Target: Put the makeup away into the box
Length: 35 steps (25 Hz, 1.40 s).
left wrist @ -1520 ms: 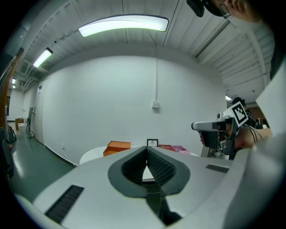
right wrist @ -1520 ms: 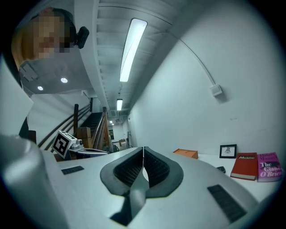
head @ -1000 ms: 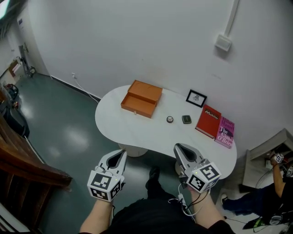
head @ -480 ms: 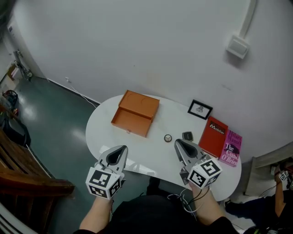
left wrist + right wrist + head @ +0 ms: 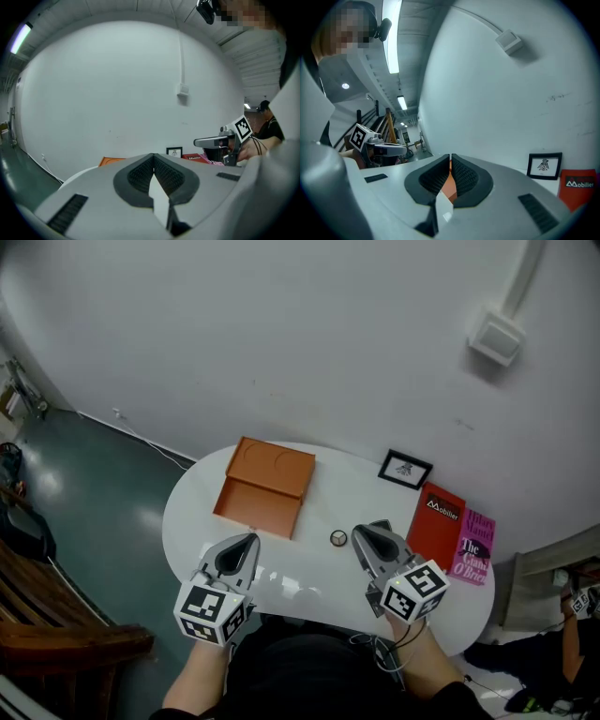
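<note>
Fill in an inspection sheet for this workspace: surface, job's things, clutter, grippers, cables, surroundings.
Surface: white oval table.
Job's things: orange box open; small round makeup case right of it, on the table.
Clutter: framed picture, red book, pink book near the wall.
Grippers: left gripper and right gripper at the near edge, fingers shut, empty.
Cables: wire on the floor along the wall.
Surroundings: white wall with mounted box, green floor.
</note>
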{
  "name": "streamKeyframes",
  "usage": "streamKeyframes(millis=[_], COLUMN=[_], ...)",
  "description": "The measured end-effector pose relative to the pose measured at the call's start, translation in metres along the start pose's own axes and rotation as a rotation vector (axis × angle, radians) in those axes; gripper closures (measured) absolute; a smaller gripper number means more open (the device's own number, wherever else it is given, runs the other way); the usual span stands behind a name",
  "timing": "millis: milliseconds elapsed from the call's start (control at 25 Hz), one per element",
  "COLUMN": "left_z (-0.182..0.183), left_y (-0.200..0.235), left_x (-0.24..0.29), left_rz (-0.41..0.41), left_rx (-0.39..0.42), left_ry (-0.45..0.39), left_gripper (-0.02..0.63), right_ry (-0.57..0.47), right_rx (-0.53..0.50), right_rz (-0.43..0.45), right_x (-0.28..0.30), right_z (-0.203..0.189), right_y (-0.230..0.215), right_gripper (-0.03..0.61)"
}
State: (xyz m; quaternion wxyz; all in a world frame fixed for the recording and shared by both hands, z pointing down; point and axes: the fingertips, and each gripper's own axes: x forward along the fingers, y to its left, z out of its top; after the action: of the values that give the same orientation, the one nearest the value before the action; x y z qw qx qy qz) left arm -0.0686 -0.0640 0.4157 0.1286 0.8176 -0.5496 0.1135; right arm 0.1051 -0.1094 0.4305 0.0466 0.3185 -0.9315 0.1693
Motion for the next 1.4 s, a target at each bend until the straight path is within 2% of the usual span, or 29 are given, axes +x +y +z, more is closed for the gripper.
streamKeyframes(millis=[320,680,760,840,1160,1400], left_z=[-0.012,-0.049,-0.056,-0.063,-0.085,-0.092], left_y=[0.02,0.02,0.016,0.013,0.012,0.012], left_x=[0.025,0.057,0.064,0.069,0.084,0.082], left_rz=[-0.073,-0.116,-0.127,-0.135,-0.122,-0.104], left_rx=[-0.016,-0.049,-0.048,-0.05,-0.062,-0.079], left_ry=[0.04,0.125,0.145,0.163,0.216,0.228], left_gripper=[0.609,0.609,0.609,0.609,0.609,0.609], right_ry=[0.061,0.215,0.248,0.288,0.427,0.57], right_rx=[-0.003,0.017,0.03,0.038,0.01,-0.039], right_rz=[-0.097,-0.142,-0.158,-0.166,-0.166,-0.175], right_x=[0.025,0.049,0.055,0.06,0.08,0.084], right_z=[-0.023,-0.094,-0.112,-0.132,-0.197,-0.243], right_y=[-0.019,-0.057,-0.07,-0.08,-0.102,-0.1], right_gripper=[0.54,0.53,0.467,0.435,0.353,0.336])
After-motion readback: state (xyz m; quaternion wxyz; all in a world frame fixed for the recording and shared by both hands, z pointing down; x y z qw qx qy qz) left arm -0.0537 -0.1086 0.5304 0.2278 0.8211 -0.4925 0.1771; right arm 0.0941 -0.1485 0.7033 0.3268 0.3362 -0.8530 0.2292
